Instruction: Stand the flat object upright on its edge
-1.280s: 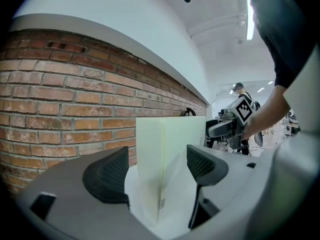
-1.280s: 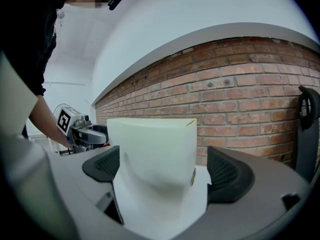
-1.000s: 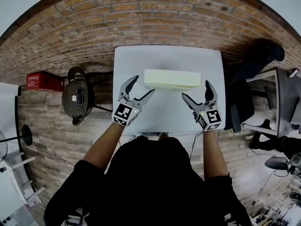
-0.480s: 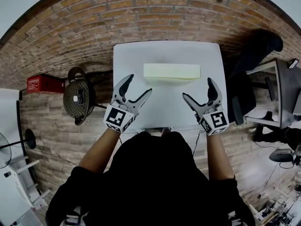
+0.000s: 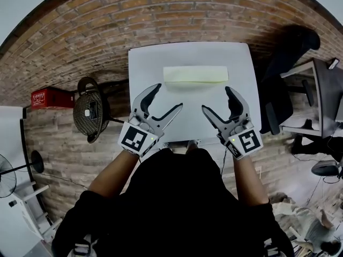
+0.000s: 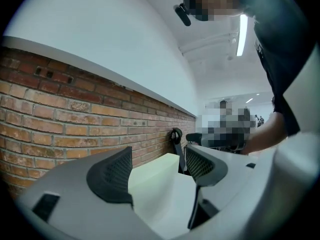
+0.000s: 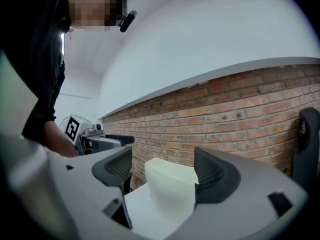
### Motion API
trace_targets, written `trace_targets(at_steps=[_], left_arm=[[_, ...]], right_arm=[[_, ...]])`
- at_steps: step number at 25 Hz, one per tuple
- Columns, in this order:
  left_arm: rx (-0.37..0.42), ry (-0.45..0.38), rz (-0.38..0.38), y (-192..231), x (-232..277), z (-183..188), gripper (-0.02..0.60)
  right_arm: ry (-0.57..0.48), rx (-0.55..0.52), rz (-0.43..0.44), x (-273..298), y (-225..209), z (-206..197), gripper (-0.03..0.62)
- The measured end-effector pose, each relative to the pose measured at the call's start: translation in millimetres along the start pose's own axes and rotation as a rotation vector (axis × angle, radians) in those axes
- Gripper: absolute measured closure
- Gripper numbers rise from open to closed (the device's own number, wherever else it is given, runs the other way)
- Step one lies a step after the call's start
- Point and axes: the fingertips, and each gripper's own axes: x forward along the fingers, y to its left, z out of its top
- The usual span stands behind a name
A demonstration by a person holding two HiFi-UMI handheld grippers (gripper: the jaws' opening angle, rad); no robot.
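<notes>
A white square tabletop (image 5: 144, 68) lies under and ahead of both grippers. On it, beyond the jaw tips of both and centred between the two, rests a pale yellow-green rectangular foam block (image 5: 194, 74). Its long side runs crosswise to the grippers, and it is apart from each of them.

The left gripper (image 5: 167, 97), grey with black ribbed pads, hovers over the near left part of the table. Its jaws stand wide apart, and only the table and the block's far end show between them.

The right gripper (image 5: 217, 99) mirrors it on the near right. Its jaws are closing but not yet together. In the right gripper view the block (image 7: 167, 189) rises as a tall slab in the gap ahead of the pads, and neither pad presses on it.
</notes>
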Motion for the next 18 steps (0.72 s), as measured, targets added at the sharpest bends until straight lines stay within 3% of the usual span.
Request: trace_targets(at_steps=[4, 7, 18], left_arm=[[0.010, -0.022, -0.033, -12, 0, 13, 0.246], [0.021, -0.042, -0.047, -22, 1, 23, 0.330], [0.022, -0.039, -0.029, -30, 4, 23, 0.517]], right_arm=[[-0.015, -0.011, 0.009, -2, 13, 9, 0.242], [-0.040, -0.019, 0.013, -4, 19, 22, 0.291], [-0.087, -0.036, -0.001, -12, 24, 40, 0.521]])
